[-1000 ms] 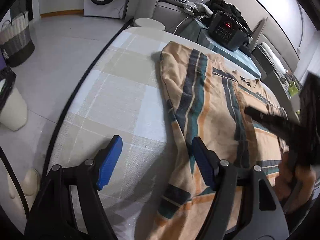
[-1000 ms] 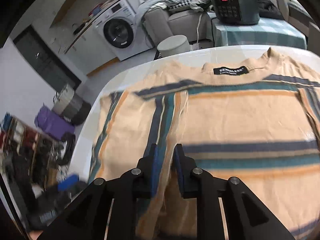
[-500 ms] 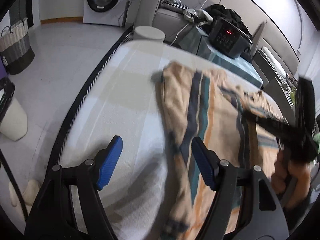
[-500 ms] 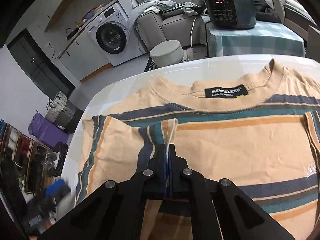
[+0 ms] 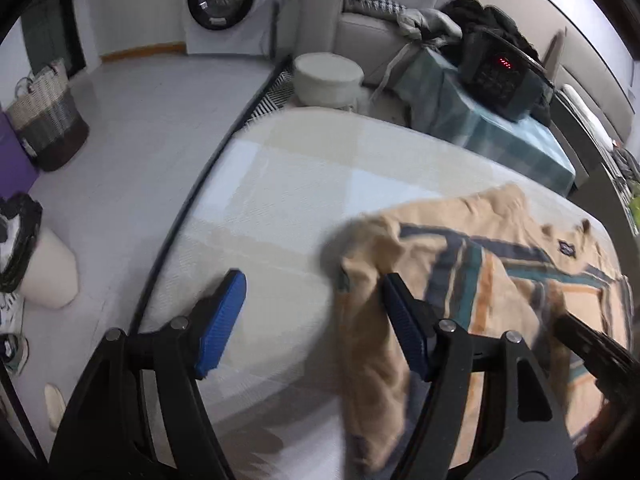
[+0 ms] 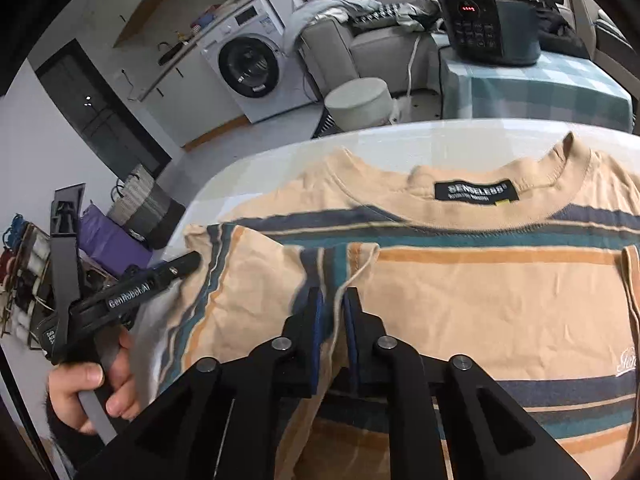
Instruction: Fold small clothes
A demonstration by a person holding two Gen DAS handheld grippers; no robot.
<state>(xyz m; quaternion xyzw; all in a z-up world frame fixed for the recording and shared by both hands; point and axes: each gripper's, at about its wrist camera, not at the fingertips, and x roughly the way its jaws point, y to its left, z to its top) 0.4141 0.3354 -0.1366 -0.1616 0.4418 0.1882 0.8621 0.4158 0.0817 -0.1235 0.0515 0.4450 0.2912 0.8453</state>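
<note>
A tan T-shirt with navy, teal and orange stripes lies flat on the table, its black neck label at the far side. Its left sleeve is folded in over the chest. My right gripper is over the sleeve's hem, its jaws a small gap apart with the hem edge between them. My left gripper is open and empty, its right finger at the shirt's folded left edge. The left gripper also shows in the right wrist view.
The table carries a pale checked cloth; its left edge drops to the floor. A white stool, a side table with a black cooker, a sofa and a washing machine stand beyond. A basket stands at left.
The right gripper carried the sleeve inward over the chest, clamped on it, and its jaws have now parted slightly. The left gripper stayed open and drew back towards the shirt's left edge.
</note>
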